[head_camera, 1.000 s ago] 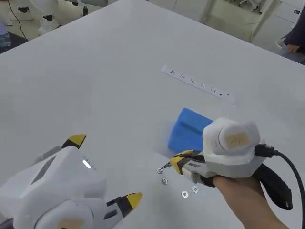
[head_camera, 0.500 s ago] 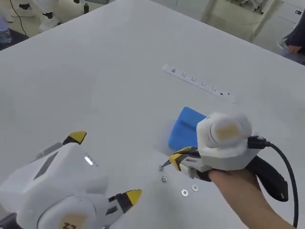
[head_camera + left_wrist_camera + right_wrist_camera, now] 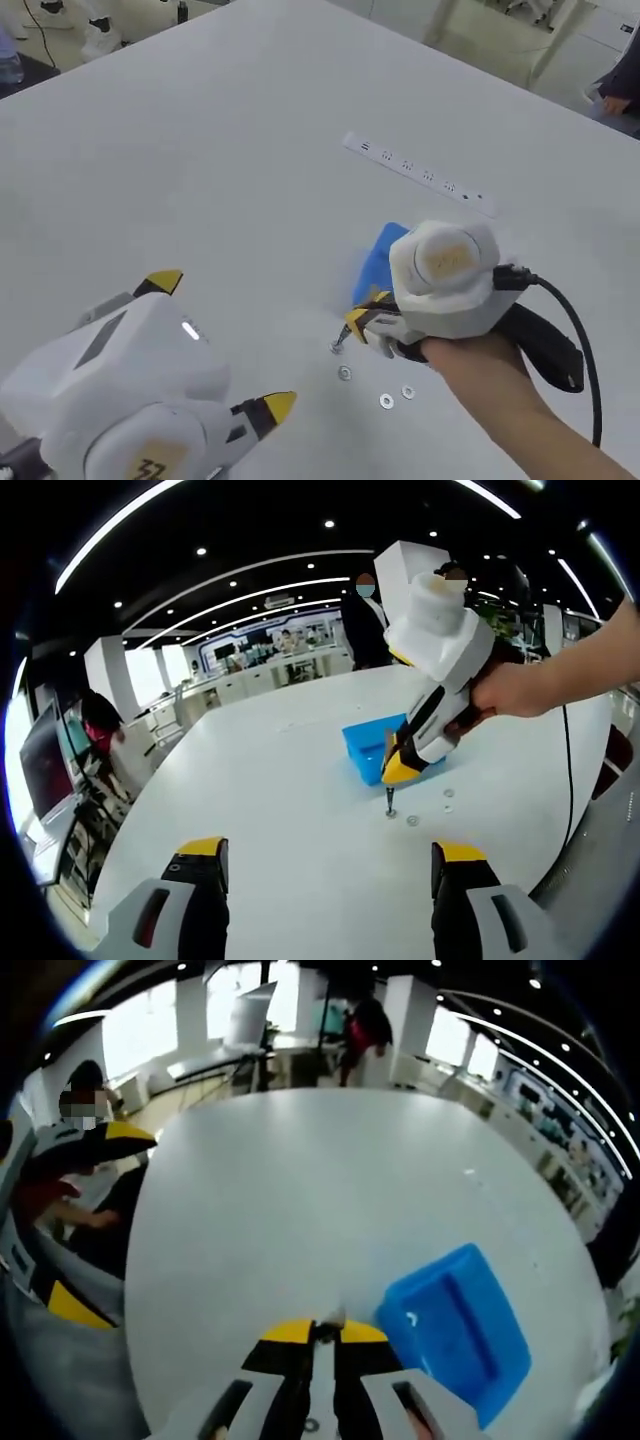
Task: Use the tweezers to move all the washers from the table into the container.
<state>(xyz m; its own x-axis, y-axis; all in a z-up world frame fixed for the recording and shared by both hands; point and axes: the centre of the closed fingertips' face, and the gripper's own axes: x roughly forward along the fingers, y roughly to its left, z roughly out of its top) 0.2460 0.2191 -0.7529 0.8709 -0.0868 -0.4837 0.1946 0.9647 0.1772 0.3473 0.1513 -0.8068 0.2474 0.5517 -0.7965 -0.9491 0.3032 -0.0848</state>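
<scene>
One unreadable yellow mark (image 3: 448, 262) tops the right gripper (image 3: 356, 322) clamping tweezers (image 3: 340, 343).

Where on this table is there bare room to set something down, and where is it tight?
Free: the wide table stretch left of the power strip, and the band between strip and blue container. Crowded: below the container, where the right tongs hold tweezers beside the loose washers; the open left tongs take the near-left corner.
</scene>
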